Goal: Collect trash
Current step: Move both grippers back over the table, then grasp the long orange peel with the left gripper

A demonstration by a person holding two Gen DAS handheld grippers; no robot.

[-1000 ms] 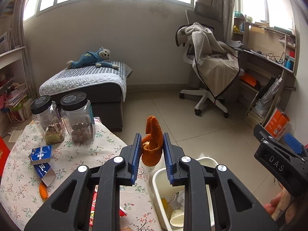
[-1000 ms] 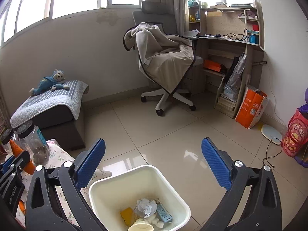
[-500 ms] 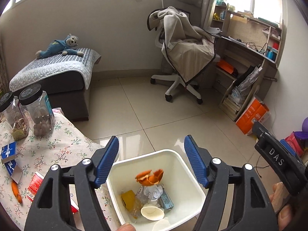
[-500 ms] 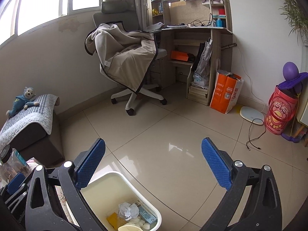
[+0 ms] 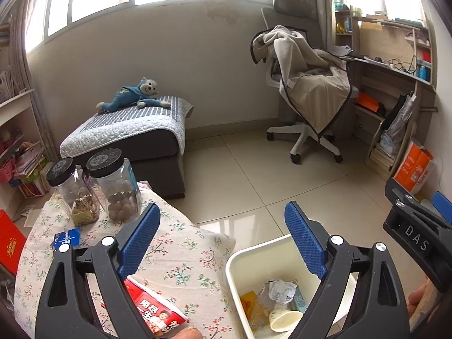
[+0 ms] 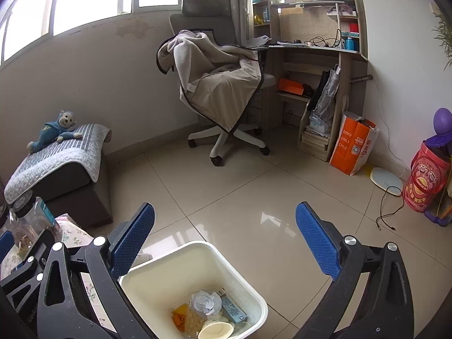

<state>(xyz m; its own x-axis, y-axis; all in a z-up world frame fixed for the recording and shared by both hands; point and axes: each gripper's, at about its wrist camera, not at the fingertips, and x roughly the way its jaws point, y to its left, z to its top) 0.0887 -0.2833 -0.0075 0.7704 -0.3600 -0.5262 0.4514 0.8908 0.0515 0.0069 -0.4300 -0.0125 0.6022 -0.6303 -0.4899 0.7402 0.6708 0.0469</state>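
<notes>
Floor bin (image 6: 195, 257), both claws wide.

Both wrist views look down and forward from close above — sharing the white bin (image 5: 234, 265) (image 6: 254, 305), office chair (image 5: 308, 93) (image 6: 217, 84) and floor.

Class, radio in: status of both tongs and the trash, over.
Left tongs open, empty. Right tongs open, empty, over bin. Red packet still on table. Nothing in the way.

The left gripper (image 5: 223, 240) hangs wide apart and empty between the floral tablecloth (image 5: 180, 257) and the white bin (image 5: 254, 254). A red carton (image 5: 155, 308) lies under its left finger. The bin holds crumpled paper (image 5: 281, 288) and a paper cup (image 5: 284, 319).
</notes>
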